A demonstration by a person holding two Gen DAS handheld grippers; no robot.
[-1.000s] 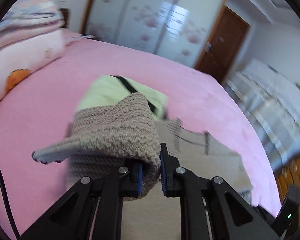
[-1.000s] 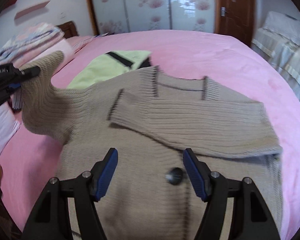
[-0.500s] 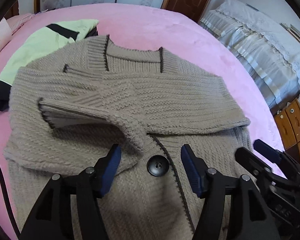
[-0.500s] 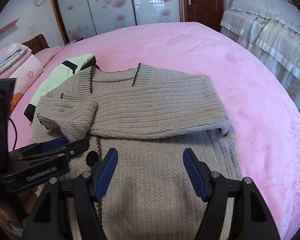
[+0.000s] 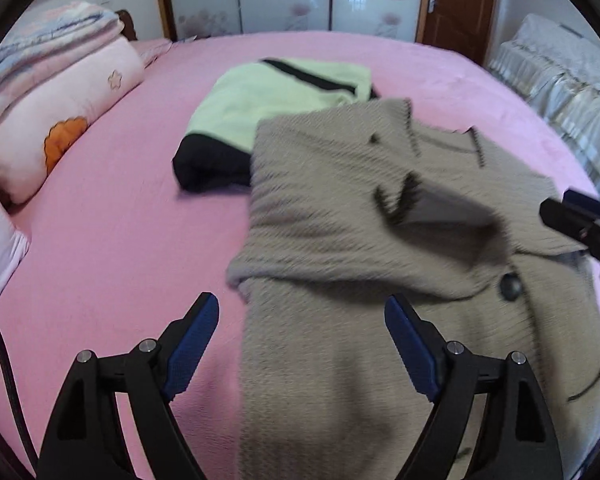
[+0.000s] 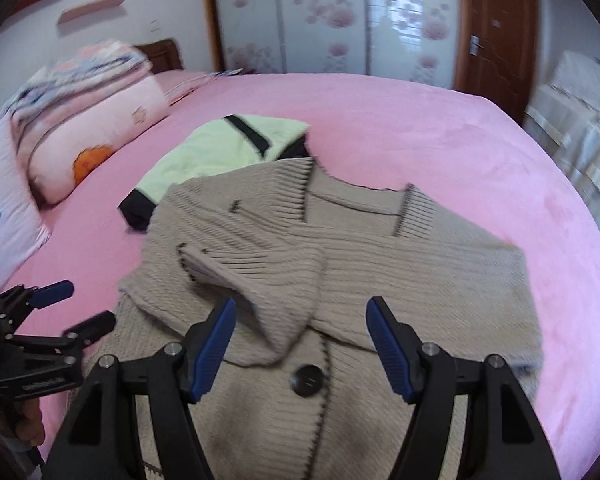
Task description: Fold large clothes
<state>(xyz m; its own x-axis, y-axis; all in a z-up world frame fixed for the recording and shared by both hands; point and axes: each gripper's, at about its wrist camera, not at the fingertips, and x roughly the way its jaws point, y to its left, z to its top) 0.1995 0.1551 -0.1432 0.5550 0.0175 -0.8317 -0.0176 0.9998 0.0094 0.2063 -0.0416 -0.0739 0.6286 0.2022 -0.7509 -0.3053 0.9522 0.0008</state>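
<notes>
Left wrist view: left gripper [image 5: 302, 324] has let go of the sleeve [image 6: 256, 276] — spread, empty. Right gripper [image 6: 300, 334] spread too. Ribbed knit cardigan [image 6: 400, 280] lies on pink bed [image 6: 420, 132], round button [image 6: 307, 379] at 6 o'clock.

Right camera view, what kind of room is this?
Most likely a home bedroom: a cardigan is spread on a bed with a pink cover, pillows are stacked at its head, and a wardrobe with flowered sliding doors stands behind.
</notes>
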